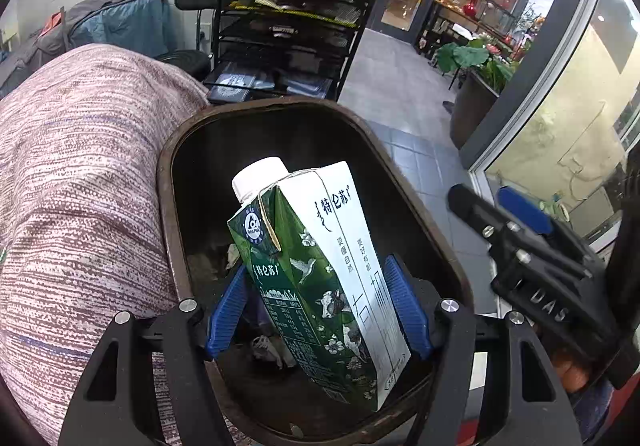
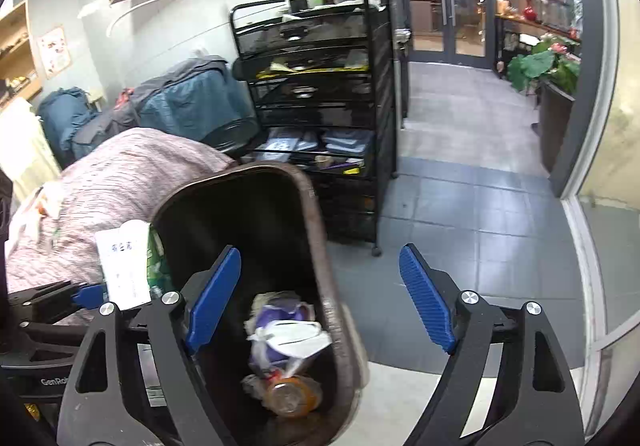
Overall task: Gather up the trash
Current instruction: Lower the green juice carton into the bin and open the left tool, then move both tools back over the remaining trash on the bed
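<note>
Bin mouth: the bin (image 1: 168, 206) is open on top, but the carton (image 1: 320, 278) fills the middle of the opening, clamped between the left gripper's (image 1: 318, 306) pads.
Bin depth: free dark space behind the carton toward the far wall; wrappers and a jar (image 2: 290, 398) cover the bottom.
Left of bin: the cushion (image 1: 80, 186) presses against the rim, leaving no gap.
Right of bin: bare tiled floor (image 2: 460, 214), wide passage toward the doors.
Behind bin: the black cart (image 2: 320, 86) stands near the far rim.
Right gripper (image 2: 320, 298): spread wide, straddling the bin's right rim.
</note>
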Demonstrator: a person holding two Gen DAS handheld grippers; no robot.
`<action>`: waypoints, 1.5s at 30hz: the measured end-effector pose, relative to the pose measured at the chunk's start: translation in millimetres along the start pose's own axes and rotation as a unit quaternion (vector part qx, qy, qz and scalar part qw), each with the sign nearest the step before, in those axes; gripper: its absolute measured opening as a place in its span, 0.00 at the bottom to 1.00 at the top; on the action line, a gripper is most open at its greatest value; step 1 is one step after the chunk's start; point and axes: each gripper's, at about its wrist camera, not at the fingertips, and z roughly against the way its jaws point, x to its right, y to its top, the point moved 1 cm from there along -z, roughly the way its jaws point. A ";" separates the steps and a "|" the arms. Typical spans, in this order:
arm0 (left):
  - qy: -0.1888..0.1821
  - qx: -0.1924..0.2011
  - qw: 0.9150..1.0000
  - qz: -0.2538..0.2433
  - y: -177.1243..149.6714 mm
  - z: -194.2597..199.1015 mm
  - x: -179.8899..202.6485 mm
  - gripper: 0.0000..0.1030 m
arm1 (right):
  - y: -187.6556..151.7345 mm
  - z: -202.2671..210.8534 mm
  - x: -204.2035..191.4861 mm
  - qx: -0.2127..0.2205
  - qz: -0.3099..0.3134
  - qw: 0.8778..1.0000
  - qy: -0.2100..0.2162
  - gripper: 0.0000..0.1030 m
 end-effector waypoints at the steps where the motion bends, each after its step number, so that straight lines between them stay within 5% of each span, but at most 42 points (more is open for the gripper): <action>1: 0.000 -0.003 1.000 0.002 -0.9 -0.1 -1.3 0.64 | 0.3 -0.7 0.8 0.000 -0.001 1.000 -0.004 0.80; 26: 0.034 0.069 0.997 0.029 1.7 72.6 -28.5 0.85 | 9.4 11.3 -23.9 0.016 0.016 1.000 0.009 0.81; 37: 0.092 0.117 0.987 0.065 -1.6 125.8 -89.4 0.91 | 16.7 16.1 -96.9 0.016 0.064 0.993 0.094 0.81; 45: 0.160 0.122 0.971 0.129 -22.7 154.3 -170.1 0.92 | 26.8 -0.8 -181.1 -0.028 0.114 0.967 0.224 0.81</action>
